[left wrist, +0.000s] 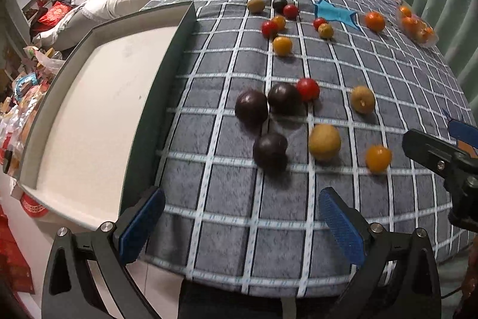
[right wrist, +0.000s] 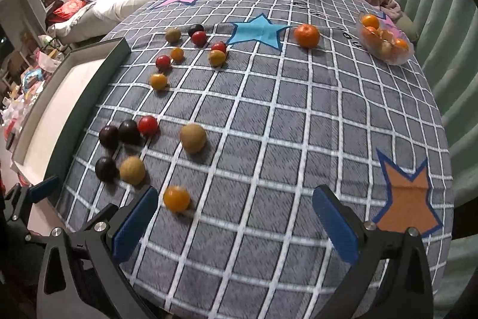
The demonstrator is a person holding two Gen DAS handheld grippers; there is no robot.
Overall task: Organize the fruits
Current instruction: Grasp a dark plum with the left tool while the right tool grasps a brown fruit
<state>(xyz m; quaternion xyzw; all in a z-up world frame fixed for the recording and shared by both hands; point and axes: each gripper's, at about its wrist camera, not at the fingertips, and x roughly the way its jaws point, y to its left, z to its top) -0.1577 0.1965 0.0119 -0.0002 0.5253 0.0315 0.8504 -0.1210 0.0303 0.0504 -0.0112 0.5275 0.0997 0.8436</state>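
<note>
Both jaws spread wide and holding nothing, so easy to bump the round yellow fruit [right wrist: 176, 198] and roll it off the soft checked cloth [right wrist: 269, 139].

You're working over a matt, woven checked cloth [right wrist: 269, 139] with flat felt-like star patches [right wrist: 260, 30]. The tray [left wrist: 167, 79] looks like smooth plastic, dark rim and pale matt floor. Your gripper pads [left wrist: 340, 229] are ribbed blue rubber on matt black plastic with shiny metal screws [left wrist: 376, 227]. The red tomatoes [left wrist: 307, 88] shine glossy, the dark plums [left wrist: 251, 106] are duller, and the tangerines sit in clear, crinkly plastic [right wrist: 385, 44].
</note>
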